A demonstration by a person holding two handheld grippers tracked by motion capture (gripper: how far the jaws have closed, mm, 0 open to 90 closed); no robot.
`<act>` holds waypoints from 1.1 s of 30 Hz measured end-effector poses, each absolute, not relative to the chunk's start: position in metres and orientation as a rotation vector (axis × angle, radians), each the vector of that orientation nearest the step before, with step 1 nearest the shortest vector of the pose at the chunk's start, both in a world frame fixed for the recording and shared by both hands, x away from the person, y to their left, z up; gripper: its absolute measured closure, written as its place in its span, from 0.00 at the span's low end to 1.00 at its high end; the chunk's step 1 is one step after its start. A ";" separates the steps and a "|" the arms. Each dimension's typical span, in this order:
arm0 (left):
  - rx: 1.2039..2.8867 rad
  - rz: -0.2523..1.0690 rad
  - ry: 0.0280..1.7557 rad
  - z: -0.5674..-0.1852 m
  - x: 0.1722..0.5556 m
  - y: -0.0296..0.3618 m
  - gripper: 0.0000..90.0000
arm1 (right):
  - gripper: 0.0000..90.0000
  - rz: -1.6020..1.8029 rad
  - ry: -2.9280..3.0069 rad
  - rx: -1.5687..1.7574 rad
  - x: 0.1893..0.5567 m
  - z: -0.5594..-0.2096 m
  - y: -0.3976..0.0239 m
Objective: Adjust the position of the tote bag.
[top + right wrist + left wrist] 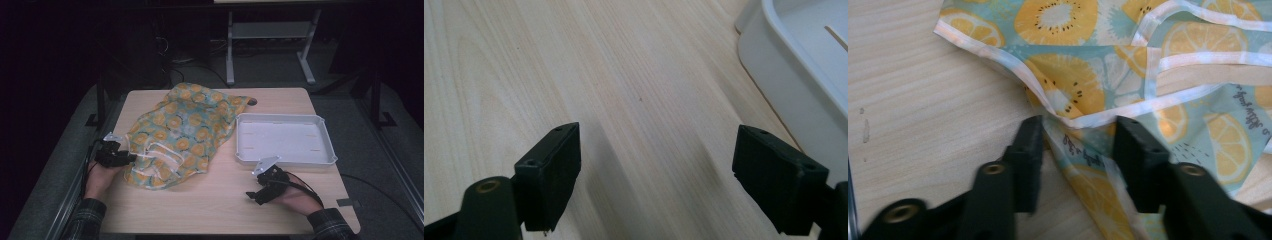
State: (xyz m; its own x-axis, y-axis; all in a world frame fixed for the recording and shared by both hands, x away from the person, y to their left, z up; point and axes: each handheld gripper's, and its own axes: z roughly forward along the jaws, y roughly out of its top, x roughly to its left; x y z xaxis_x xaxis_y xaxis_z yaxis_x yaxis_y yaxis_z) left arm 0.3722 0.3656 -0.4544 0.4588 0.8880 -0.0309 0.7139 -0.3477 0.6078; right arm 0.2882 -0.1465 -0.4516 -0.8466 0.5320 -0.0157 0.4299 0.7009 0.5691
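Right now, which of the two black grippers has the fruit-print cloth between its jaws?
The left gripper: a white-trimmed edge of the teal and orange fruit-print cloth lies between its jaws. The right gripper gapes over bare wooden table.

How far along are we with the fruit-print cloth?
Early. Done: left gripper has reached the cloth at its near white-trimmed edge. In hand: its fingers straddle a fold, not clearly pinching. Left: the cloth lies crumpled; right gripper open over bare table; tray empty.

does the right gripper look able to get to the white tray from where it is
Probably yes. The right gripper rests on bare table with its jaws wide open and nothing between them, and the white tray lies just beyond it. The fruit-print cloth is off to the side, not in the way.
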 end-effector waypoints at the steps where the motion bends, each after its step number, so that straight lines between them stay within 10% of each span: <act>1: 2.156 0.407 1.329 -0.454 0.372 0.365 0.71 | 0.21 0.844 2.728 0.774 0.288 -0.452 -0.146; 9: 2.182 0.366 1.307 -0.453 0.372 0.363 0.99 | 0.21 0.834 2.724 0.765 0.288 -0.452 -0.147; 33: 2.145 0.242 1.221 -0.437 0.310 0.371 1.00 | 0.21 0.841 2.714 0.792 0.288 -0.451 -0.148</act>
State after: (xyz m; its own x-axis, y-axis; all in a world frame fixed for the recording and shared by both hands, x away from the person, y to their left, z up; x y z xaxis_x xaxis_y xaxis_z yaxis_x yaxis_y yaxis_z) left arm 0.3101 0.3713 -0.4370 0.5495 0.8217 -0.1513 0.7015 -0.3554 0.6178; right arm 0.2877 -0.1483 -0.4508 -0.8388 0.5439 -0.0235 0.4352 0.6959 0.5712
